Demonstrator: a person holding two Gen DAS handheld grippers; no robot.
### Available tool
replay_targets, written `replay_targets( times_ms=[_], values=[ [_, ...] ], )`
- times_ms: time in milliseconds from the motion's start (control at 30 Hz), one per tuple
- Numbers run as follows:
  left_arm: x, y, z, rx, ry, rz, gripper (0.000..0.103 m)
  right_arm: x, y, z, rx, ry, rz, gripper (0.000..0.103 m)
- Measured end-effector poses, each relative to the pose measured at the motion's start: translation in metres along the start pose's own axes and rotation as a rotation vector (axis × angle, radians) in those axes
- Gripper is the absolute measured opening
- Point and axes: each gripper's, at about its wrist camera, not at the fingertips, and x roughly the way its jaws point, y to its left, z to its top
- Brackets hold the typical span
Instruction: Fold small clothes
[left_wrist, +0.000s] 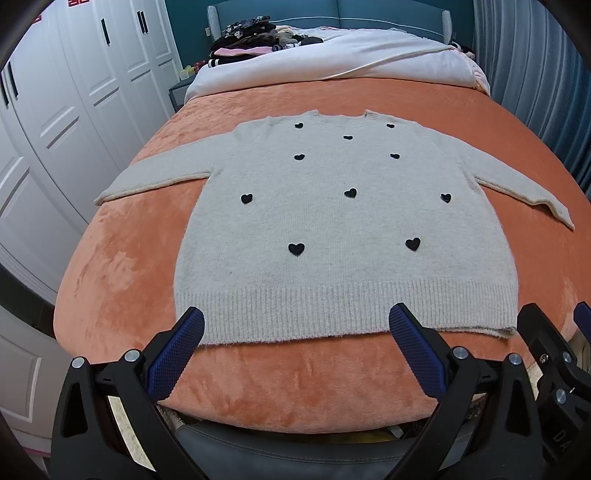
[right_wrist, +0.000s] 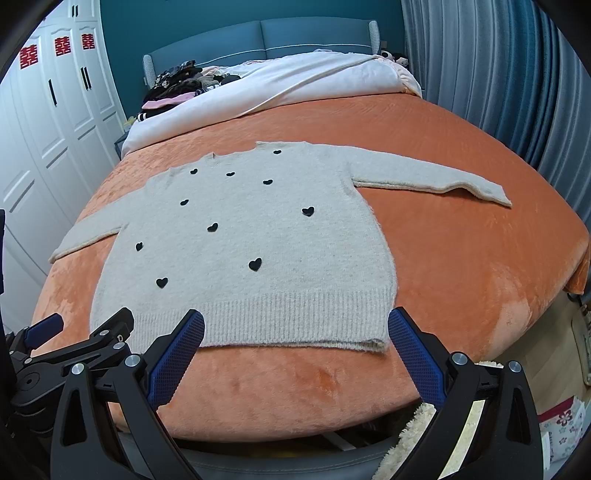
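The sweater (left_wrist: 343, 229) lies flat on the bed (left_wrist: 122, 266), sleeves spread out, ready for folding. The left gripper (left_wrist: 295, 328) and right gripper (right_wrist: 295, 328) wait by the sweater's bottom edge, jaws wide apart, probably not touching it.

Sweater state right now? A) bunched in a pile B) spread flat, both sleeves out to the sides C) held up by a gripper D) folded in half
B: the sweater lies flat on the orange blanket with both sleeves spread sideways, and the left gripper and right gripper are both open, holding nothing.
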Motion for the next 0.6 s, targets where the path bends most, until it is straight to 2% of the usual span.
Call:
replay_targets(
  times_ms=[600],
  values=[
    [-0.0004, 0.0013, -0.0011, 0.004, 0.000, 0.002, 0.098, -0.0002, 0.0011, -0.0004, 0.000, -0.001, 0.001, 0.098]
  ],
)
